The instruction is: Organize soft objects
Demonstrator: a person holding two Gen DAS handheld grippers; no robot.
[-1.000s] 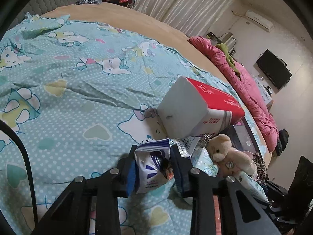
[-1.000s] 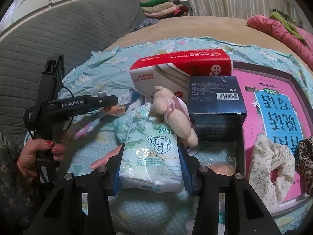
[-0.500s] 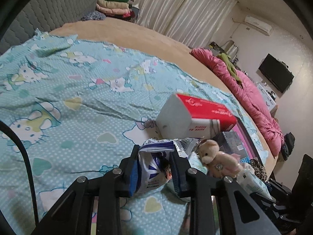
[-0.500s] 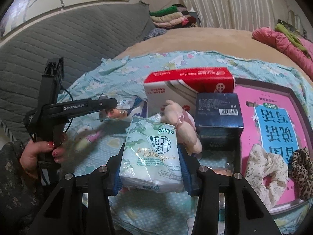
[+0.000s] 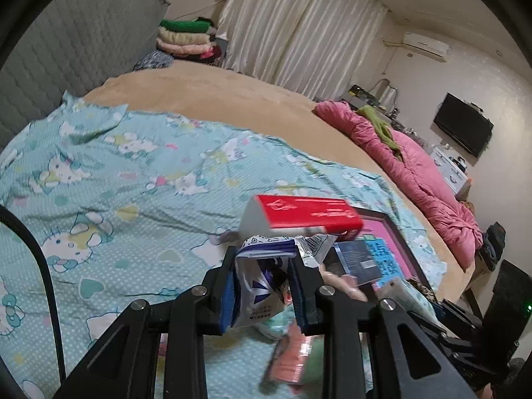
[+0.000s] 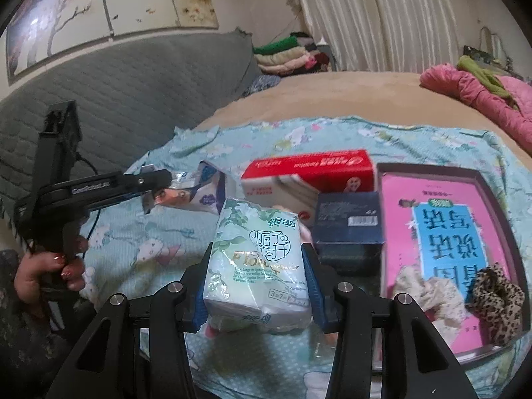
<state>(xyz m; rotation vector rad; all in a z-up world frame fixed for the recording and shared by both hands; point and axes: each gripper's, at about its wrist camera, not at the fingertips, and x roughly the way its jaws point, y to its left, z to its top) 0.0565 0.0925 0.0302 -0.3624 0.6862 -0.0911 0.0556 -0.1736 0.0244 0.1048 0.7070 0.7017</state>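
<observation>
two grips i have: my left gripper [image 5: 262, 286] pinches a crumpled white-blue pouch [image 5: 262, 282], my right gripper [image 6: 257, 286] clamps a green tissue pack [image 6: 257, 262] above the bedsheet [image 5: 116, 199].

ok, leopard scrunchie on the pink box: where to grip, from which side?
Pinch across one bunched side of the leopard scrunchie from straight above. It lies flat in the pink box, hard against its right wall and touching the cream scrunchie on the left, so no side approach looks clear.

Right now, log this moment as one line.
left gripper: shut on crinkled white-and-blue plastic pouch | right gripper: shut on pale green tissue pack | both above bedsheet
</observation>
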